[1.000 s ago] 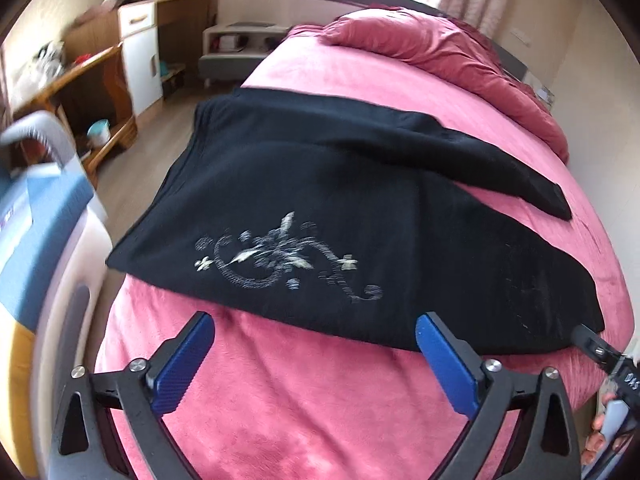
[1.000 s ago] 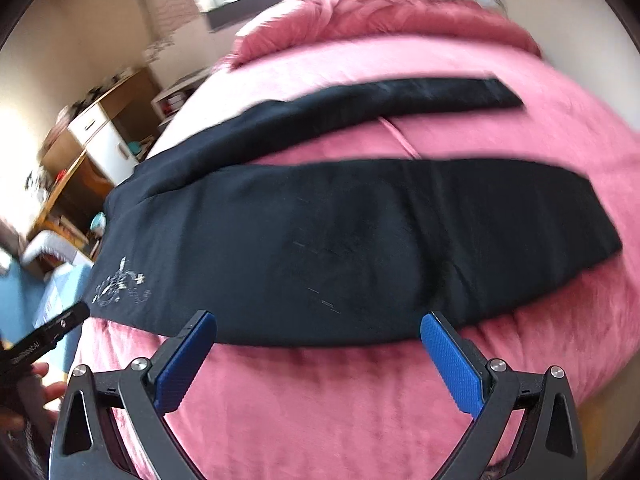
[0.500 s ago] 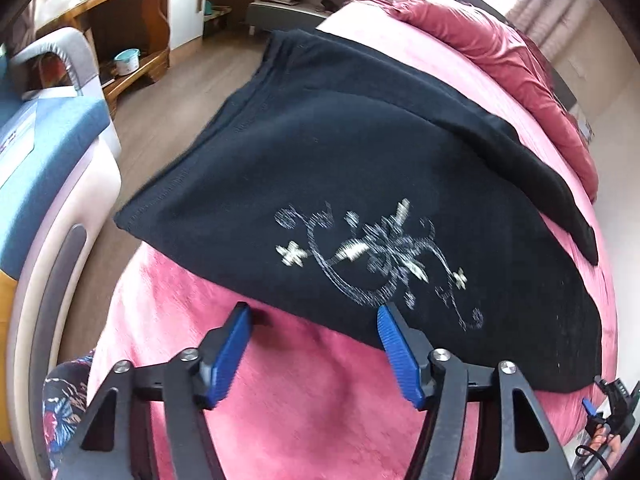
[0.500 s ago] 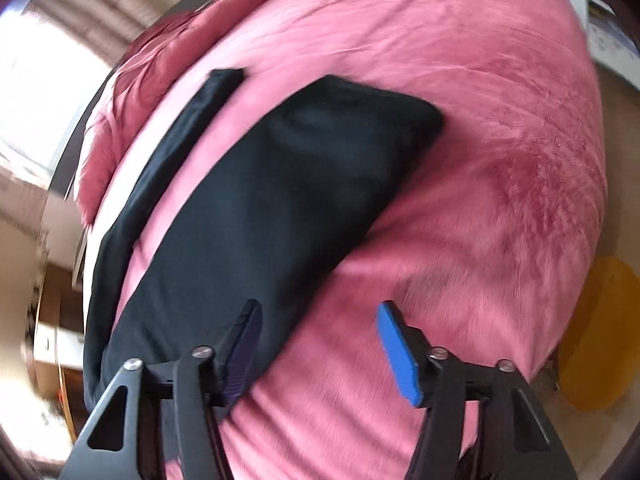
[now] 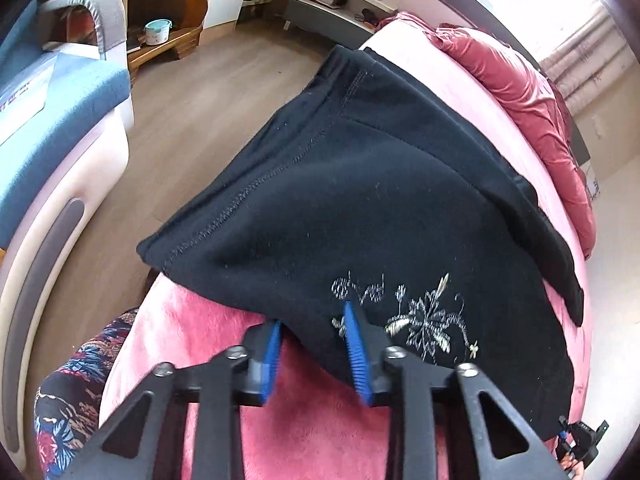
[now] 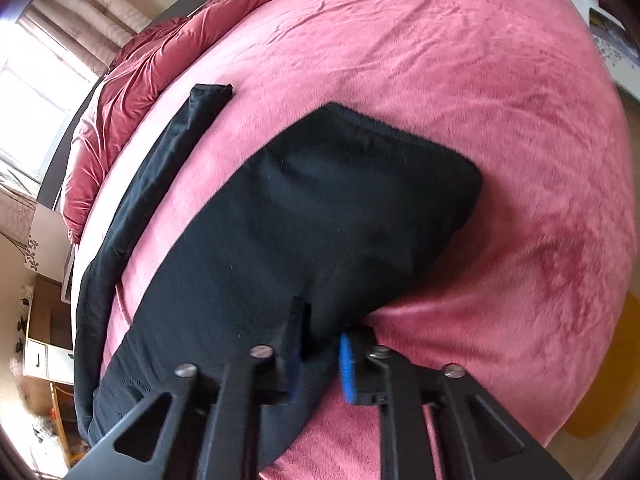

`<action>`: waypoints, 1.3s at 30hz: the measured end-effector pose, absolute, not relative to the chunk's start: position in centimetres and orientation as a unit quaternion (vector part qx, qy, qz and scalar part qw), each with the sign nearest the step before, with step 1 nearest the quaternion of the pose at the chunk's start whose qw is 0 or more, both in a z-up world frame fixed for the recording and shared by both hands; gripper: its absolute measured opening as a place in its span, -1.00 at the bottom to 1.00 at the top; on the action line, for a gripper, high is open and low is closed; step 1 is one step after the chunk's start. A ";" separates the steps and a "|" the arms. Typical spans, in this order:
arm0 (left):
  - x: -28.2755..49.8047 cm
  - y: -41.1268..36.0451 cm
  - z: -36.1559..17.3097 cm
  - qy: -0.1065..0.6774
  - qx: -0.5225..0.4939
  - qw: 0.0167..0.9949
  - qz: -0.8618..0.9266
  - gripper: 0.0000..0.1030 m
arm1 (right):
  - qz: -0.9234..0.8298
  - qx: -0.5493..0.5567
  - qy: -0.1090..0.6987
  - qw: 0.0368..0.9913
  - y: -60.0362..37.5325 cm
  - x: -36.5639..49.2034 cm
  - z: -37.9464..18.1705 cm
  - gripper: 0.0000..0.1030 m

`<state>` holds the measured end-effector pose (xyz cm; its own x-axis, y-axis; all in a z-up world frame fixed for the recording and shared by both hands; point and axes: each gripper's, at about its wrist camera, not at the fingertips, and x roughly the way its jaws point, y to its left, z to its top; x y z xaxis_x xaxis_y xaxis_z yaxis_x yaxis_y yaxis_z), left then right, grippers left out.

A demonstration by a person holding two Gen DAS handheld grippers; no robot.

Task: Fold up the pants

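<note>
Black pants (image 5: 360, 184) with a white floral embroidery (image 5: 428, 316) lie spread on a pink bed (image 5: 192, 332). My left gripper (image 5: 314, 350) is shut on the near edge of the pants by the waistband corner, just left of the embroidery. In the right wrist view the near pant leg (image 6: 300, 216) lies flat with its hem to the far right, and the other leg (image 6: 176, 136) stretches away at left. My right gripper (image 6: 320, 356) is shut on the near edge of that leg close to the hem.
A crumpled red duvet (image 5: 520, 80) lies along the far side of the bed and also shows in the right wrist view (image 6: 132, 64). A blue and white chair (image 5: 52, 120) stands left of the bed on wood floor. A wooden desk and shelves (image 5: 168, 12) stand beyond.
Both grippers moved down to the pants' near edge and closed from wide open onto the fabric, the left near the waistband, the right near the leg hem.
</note>
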<state>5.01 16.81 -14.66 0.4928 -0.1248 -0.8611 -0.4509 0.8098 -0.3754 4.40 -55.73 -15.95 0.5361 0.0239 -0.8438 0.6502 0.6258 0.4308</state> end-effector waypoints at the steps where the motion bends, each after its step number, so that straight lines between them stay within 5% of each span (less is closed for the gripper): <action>1: 5.0 16.9 -14.6 0.493 -0.286 0.815 0.104 -0.75 | -0.199 0.379 0.438 0.790 -55.8 4.3 -15.5 -0.78; 12: 2.4 16.2 -10.0 0.458 -0.272 0.843 0.072 -0.87 | -0.198 0.341 0.419 0.818 -56.1 2.7 -11.2 -0.80; 20: -0.7 14.1 -12.4 0.520 -0.242 0.816 0.069 -0.86 | -0.235 0.343 0.441 0.795 -58.0 -1.1 -12.9 -0.80; 23: -0.7 13.8 -13.1 0.544 -0.228 0.804 0.076 -0.68 | -0.238 0.348 0.454 0.784 -58.3 -1.6 -13.9 -0.80; 25: -0.9 14.0 -12.3 0.539 -0.226 0.809 0.069 -0.52 | -0.237 0.348 0.453 0.786 -58.3 -1.8 -13.6 -0.59; 29: -1.4 15.6 -9.3 0.514 -0.210 0.829 0.068 -0.52 | -0.257 0.301 0.446 0.803 -57.7 -1.9 -11.1 0.11; 39: 9.7 22.0 -6.3 0.467 -0.233 0.849 0.079 -0.34 | -0.124 0.233 0.443 0.857 -48.5 2.8 -7.2 0.20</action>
